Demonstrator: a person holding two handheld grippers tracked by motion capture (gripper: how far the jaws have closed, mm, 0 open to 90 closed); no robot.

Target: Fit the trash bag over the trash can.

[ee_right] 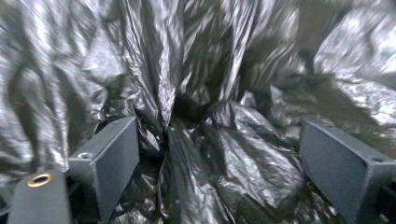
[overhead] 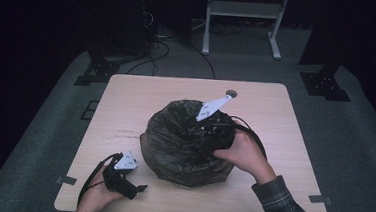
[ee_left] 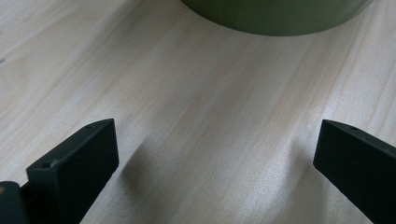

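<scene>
The right gripper is pushed down into a black bin liner lining a round olive-green bin at mid-table; its jaws are spread wide, crumpled plastic lying between them, nothing clamped. The left gripper is rested on the wooden table, jaws spread apart and empty, the bin's wall just ahead.

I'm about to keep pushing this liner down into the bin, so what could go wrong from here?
1. The right gripper has its jaws open inside the crumpled black bag; closing or pushing could snag and tear the thin film.
2. The left gripper is open over bare table, not on the green bin, so the bin may slide or tip.
3. The right gripper's cable drapes by the bag and might catch.
</scene>
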